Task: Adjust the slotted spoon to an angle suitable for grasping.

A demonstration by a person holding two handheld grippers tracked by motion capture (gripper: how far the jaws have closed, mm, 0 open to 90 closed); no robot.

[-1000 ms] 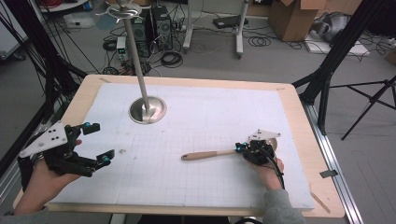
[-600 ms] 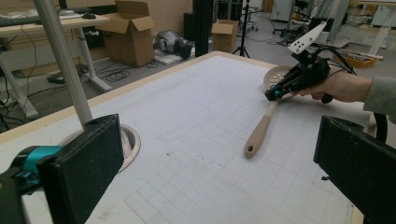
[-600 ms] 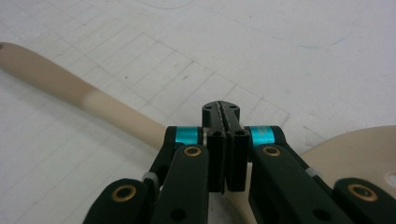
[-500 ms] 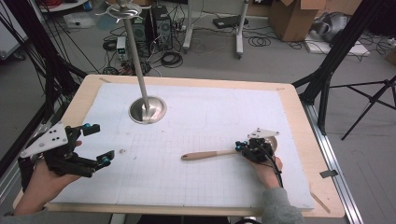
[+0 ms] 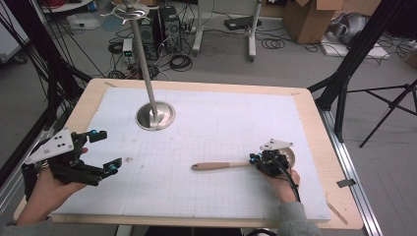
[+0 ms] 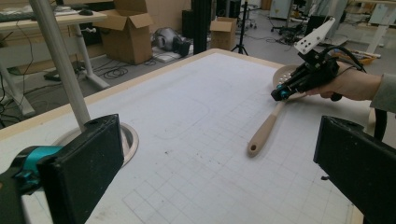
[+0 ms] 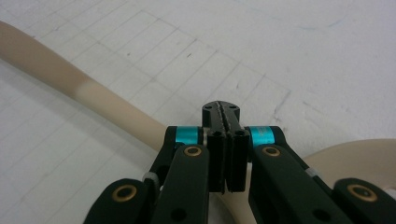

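A wooden spoon [image 5: 231, 165] lies flat on the white gridded mat [image 5: 206, 123] that covers the bench [image 5: 314, 128], toward the person's right side; its handle points toward the left gripper and its round slotted bowl lies under the right gripper [image 5: 253, 159]; the right gripper comes down over the spoon's neck, where the handle meets the bowl; in the right gripper view its two black jaws stand pressed flat together with no gap, their tips just above the spoon, and nothing sits between them; whether the tips touch the wood I cannot tell. The left gripper [image 5: 104, 152] is held at the left edge of the bench, well apart from the spoon; its jaws stand wide, with nothing between them, and in the left gripper view they frame the spoon and the other hand [image 6: 348, 84] farther off. A metal stand [image 5: 155, 115], a round base with a slim upright pole, stands on the far left part of the mat, apart from both grippers.
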